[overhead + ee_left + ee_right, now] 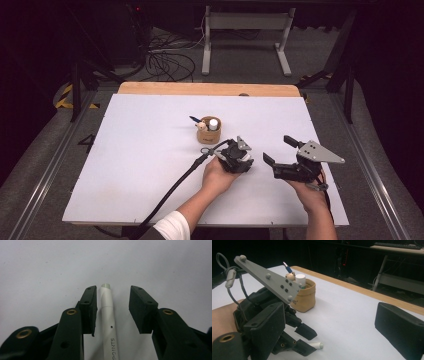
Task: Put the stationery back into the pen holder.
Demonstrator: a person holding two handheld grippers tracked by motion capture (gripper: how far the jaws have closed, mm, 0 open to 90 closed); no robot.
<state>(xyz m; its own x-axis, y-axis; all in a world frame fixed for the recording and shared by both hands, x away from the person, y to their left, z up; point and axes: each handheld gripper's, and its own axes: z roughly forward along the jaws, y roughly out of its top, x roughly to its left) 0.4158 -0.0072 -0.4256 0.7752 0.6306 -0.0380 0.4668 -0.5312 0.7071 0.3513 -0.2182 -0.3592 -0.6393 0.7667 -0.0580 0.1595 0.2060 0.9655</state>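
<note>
On the white table (pixel 140 165), the left gripper (pixel 239 159) points down over a white pen (pixel 109 320) that lies flat between its jaws; the jaws stand narrow around the pen, one pad (pixel 89 310) just beside it, the other apart; behind stands a brown cup (pixel 208 133) with pens inside; the right gripper (pixel 278 156), near the left one, has its jaws wide and holds nothing.

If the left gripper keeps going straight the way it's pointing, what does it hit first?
The white pen, which already lies between the open jaws of the left gripper and close to one pad. The gripper points down at the table, so just past the pen it would likely meet the white surface.
</note>
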